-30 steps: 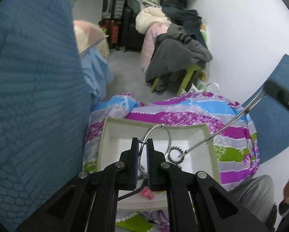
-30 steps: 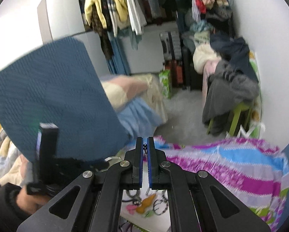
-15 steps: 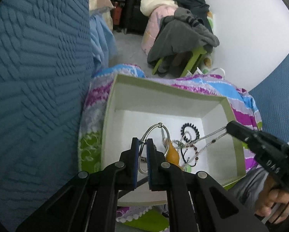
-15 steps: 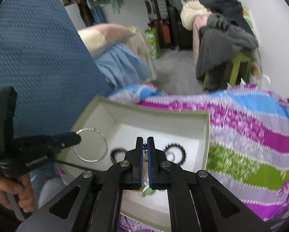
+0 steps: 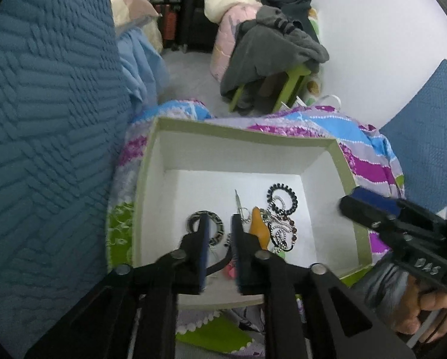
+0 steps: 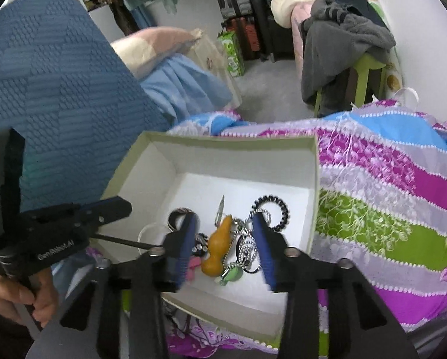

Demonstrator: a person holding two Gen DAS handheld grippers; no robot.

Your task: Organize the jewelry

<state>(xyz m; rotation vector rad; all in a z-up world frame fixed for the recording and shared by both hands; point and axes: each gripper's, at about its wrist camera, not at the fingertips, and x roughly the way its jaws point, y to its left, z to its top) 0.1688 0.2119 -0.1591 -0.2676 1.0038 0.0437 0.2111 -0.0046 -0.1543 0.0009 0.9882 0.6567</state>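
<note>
Open white box (image 6: 314, 185) on a striped bedspread (image 6: 388, 209), holding the jewelry heap. Both grippers hover above it, jaws apart and empty. The right gripper (image 6: 223, 246) straddles the orange gourd pendant (image 6: 220, 245) and beaded chain (image 6: 247, 245), which lie directly below and between its jaws; the pendant's long axis runs roughly along the fingers. The left gripper (image 5: 219, 239) hangs over the patterned bangle (image 5: 206, 231), left of the heap. The right gripper appears nearer the tangle.
</note>
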